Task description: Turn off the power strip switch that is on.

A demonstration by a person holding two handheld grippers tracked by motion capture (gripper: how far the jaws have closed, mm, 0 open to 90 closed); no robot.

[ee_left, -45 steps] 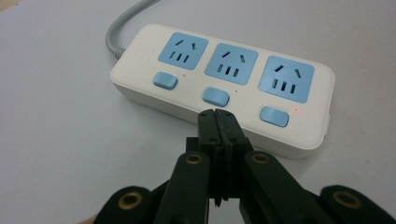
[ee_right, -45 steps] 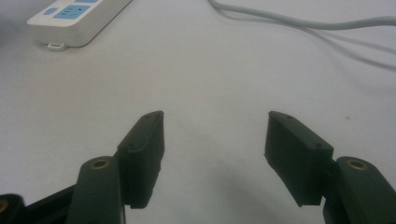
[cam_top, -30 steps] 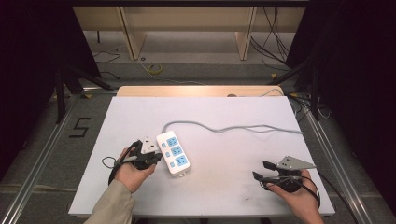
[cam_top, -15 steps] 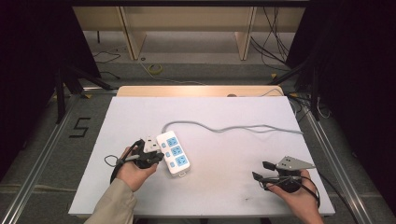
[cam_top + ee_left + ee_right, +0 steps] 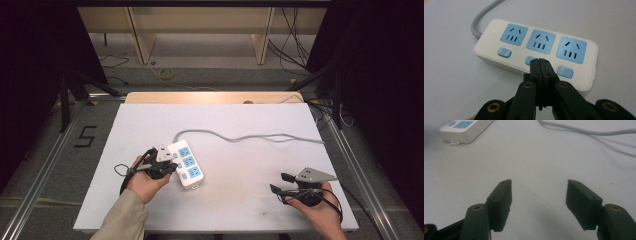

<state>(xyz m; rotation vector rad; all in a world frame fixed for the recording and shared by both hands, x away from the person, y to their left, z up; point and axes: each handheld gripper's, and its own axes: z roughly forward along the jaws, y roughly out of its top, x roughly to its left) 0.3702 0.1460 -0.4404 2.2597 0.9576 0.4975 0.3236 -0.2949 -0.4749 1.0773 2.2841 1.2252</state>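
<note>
1. i see the white power strip [image 5: 186, 165] lying flat on the pale table top [image 5: 150, 125], left of centre, with three blue sockets facing up and a blue switch beside each socket.
2. its grey cord [image 5: 250, 136] leaves the far end of the strip and runs across the table toward the right edge.
3. my left gripper [image 5: 541, 62] has its jaws pressed together, nothing between them. in the left gripper view the closed tips sit over the middle switch [image 5: 530, 60]; i cannot tell whether they touch it.
4. a small red light [image 5: 576, 67] glows near the switch at the cordless end [image 5: 565, 71].
5. in the high view the left hand [image 5: 145, 182] holds that gripper just beside the strip's near long side.
6. my right gripper [image 5: 538, 191] has its jaws spread wide, empty, over bare table; it is well apart from the strip, which lies at the upper left corner of the right gripper view.
7. the right hand [image 5: 317, 212] is near the table's front right corner.
</note>
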